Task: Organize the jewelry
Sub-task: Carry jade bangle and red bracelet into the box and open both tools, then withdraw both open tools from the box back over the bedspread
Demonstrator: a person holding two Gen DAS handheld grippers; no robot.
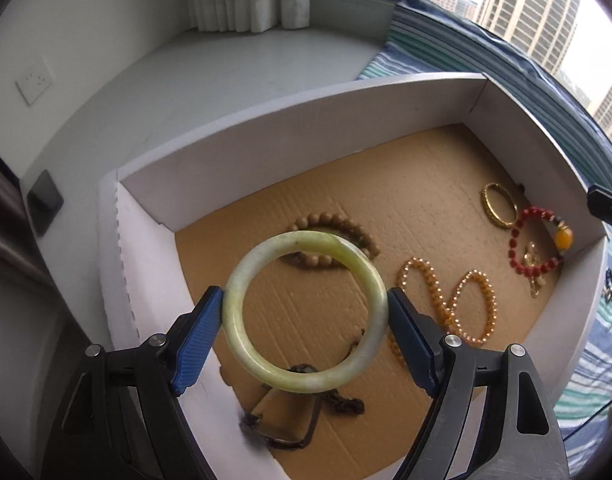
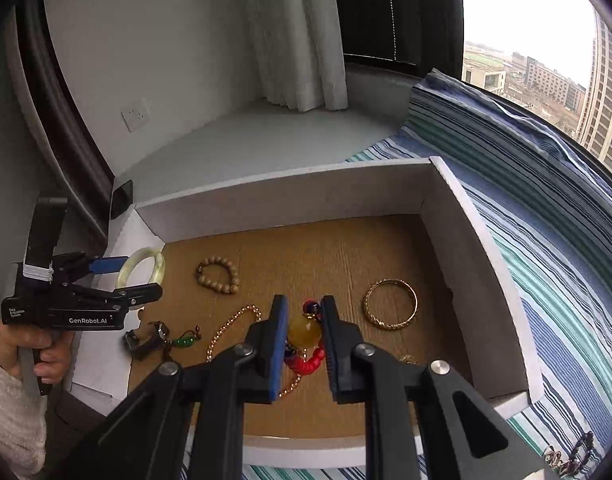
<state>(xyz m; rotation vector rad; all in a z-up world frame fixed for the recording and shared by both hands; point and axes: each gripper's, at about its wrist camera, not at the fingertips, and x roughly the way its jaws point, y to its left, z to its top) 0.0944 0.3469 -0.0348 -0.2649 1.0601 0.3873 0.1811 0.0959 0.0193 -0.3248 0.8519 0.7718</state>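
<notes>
We hold two pieces over the shallow white cardboard box with the brown corrugated floor (image 2: 478, 240). Our left tongs (image 1: 306, 312) stand wide, pressed on the outer rim of the pale green jade bangle (image 1: 306, 312), which hangs above the box's left end. Our right tongs (image 2: 304, 340) are nearly closed on the amber bead of the red beaded bracelet (image 2: 306, 332), its red loop dangling below, over the middle of the floor.

The bangle is the worry, we judge: smooth, hard stone gripped only at two points on a curve, so a tilt or slack squeeze could let it slip out and strike the cardboard or the box wall. The dangling red beads could snag the gold bead chain (image 2: 230, 332) beneath.

Already lying in the box are the tan wooden bead bracelet (image 2: 218, 274), the engraved gold bangle (image 2: 390, 304) and a dark watch (image 2: 146, 338) near the left wall. Open floor remains along the far wall and between the wooden beads and gold bangle; the walls are low, so we must clear them when leaving
</notes>
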